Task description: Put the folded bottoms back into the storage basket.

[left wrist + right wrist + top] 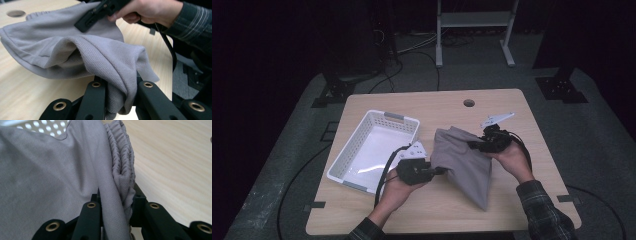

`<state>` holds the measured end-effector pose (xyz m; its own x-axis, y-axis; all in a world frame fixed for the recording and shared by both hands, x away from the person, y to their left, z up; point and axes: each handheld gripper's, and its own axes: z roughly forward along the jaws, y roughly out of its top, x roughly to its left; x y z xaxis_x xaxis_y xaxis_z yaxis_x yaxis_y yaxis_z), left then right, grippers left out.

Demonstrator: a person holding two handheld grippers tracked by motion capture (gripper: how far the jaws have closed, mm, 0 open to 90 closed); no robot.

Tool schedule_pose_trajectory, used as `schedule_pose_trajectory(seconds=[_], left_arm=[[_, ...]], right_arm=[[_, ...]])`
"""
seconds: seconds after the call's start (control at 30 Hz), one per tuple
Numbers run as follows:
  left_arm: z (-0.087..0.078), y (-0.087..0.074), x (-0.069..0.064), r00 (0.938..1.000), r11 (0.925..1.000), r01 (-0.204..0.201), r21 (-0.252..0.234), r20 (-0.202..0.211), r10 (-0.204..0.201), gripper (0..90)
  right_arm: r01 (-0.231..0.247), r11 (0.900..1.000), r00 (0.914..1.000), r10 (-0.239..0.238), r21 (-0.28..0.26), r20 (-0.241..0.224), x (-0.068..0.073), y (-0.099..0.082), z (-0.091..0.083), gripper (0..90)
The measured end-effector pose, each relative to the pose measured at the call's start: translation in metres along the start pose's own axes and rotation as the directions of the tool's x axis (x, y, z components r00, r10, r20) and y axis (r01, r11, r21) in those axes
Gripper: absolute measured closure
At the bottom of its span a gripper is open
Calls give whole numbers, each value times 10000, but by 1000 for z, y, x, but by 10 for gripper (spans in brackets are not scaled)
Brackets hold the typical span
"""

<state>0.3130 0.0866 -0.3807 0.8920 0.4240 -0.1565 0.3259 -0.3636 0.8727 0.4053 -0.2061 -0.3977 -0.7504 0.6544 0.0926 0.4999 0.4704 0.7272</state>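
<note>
Wooden table (512, 200), bearing all items. White basket (362, 150), to the left of the cloth, just beside it. Grey cloth (467, 160), hung between both grippers, lower corner trailing toward the table's near edge. Left gripper (439, 171) clamped the cloth's basket-side edge, nearer the basket; right gripper (474, 145) clamped its gathered far edge

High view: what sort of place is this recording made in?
Probably a lab or studio recording station: a lone wooden table on grey carpet, dark curtained surroundings, cables on the floor and a metal stand behind.
</note>
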Motion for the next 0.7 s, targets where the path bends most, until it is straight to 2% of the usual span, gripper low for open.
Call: schedule_pose_trajectory(seconds=[0.13, 0.33, 0.47, 0.7], left_arm=[[-18, 8, 6, 9998, 9991, 5, -425, -206, -13, 817], [-44, 15, 17, 9984, 9950, 7, -1001, -559, -63, 817], [-59, 15, 27, 9968, 9923, 131, -1230, -762, -226, 816], [-82, 11, 41, 9933, 9892, 329, -1426, -1054, -482, 816]], right_arm=[[316, 9995, 9995, -316, -36, 69, 6, 18, -2, 752], [519, 9984, 9987, -519, -237, 23, 17, 47, -1, 753], [691, 9972, 9976, -691, -269, 20, 25, 64, 6, 752], [656, 9978, 9978, -657, -130, -86, 35, 91, 21, 752]])
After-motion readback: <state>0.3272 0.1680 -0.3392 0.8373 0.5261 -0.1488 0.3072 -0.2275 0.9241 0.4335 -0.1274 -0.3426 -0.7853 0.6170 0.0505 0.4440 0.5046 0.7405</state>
